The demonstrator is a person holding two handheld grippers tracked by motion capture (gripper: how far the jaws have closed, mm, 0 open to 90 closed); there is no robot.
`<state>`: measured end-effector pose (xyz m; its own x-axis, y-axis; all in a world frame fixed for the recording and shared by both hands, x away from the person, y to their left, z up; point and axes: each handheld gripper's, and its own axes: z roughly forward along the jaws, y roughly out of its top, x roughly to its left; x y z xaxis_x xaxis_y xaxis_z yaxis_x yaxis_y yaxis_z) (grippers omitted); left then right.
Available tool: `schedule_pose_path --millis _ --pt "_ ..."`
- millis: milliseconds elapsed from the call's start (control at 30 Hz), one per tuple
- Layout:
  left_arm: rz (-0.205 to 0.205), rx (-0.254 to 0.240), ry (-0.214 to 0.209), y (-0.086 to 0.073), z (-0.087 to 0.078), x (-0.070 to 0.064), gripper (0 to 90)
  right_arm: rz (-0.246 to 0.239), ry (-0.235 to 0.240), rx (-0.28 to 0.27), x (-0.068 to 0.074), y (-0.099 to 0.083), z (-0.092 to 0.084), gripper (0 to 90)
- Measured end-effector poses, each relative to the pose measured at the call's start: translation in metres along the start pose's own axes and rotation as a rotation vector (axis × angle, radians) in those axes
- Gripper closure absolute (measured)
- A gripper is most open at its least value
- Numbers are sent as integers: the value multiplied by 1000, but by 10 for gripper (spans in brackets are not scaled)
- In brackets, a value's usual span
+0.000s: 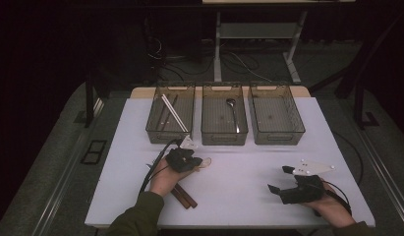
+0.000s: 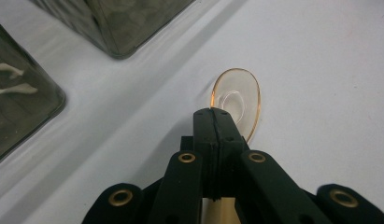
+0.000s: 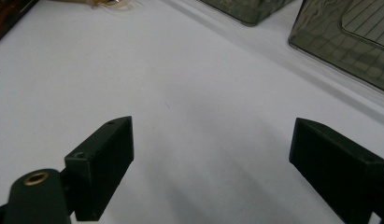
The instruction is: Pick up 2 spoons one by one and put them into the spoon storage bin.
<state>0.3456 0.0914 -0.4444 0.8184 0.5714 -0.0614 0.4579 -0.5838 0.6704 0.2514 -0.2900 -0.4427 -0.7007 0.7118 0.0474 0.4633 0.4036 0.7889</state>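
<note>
The clear plastic spoon [image 2: 236,100] is held by its handle in the left gripper [image 2: 214,116], whose jaws are pressed together on the thin stem so that only the bowl sticks out just beyond the tips. In the high view the spoon [image 1: 204,162] pokes out from the same gripper [image 1: 182,158], its bowl low over the white surface [image 1: 248,167]; whether it touches cannot be told.

The spoon looks very light, thin and rigid, with a smooth glossy finish, so it is probably slippery between hard pads and apt to pivot or slide out if the hold is loose. It may also crack if squeezed hard or knocked against a tray wall. The handle close behind the bowl, where the jaws now sit, seems the sound place to hold: the flat stem gives the pads two faces, and the bowl's curve would offer none.

Ahead of that gripper stand three smoky trays: the left tray [image 1: 170,118] with chopsticks [image 1: 173,112], the middle tray [image 1: 224,120] with a metal spoon [image 1: 233,112], and the right tray [image 1: 275,118]. Near the left wrist lie dark brown sticks [image 1: 184,196].

Well apart to the right, the right gripper [image 1: 284,179] rests with its jaws wide apart and nothing between them.
</note>
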Motion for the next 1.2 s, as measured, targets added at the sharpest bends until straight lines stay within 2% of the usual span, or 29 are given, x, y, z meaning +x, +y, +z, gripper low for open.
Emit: schedule_pose_path --millis 100,233,300,367,433,567,700,867,1067,1200 --pt "-4 -31 8 1 -6 1 848 -3 -1 1 0 0 0 136" --pt "-36 -64 -1 -3 -20 2 703 -5 -3 2 0 0 0 136" --pt "-50 -50 -11 -8 -23 1 623 -7 -5 4 0 0 0 136" --pt "-53 -32 -17 -13 -24 -1 592 -13 -5 6 0 0 0 136" --pt "-40 -12 -1 -15 -24 -4 587 -18 -5 8 1 0 0 136" --pt "-50 -14 -7 -16 -24 -3 601 -21 -8 10 2 0 0 136" --pt "-64 -38 -26 -14 -22 -3 599 -22 -8 12 2 0 1 136" --pt "-67 -40 -36 -11 -17 -1 599 -30 -5 16 2 0 2 136" --pt "-64 -26 -54 -11 -13 -3 603 -35 -5 20 2 0 2 136" --pt "-64 -16 -76 -11 -12 -4 642 -40 -7 23 2 0 2 136"
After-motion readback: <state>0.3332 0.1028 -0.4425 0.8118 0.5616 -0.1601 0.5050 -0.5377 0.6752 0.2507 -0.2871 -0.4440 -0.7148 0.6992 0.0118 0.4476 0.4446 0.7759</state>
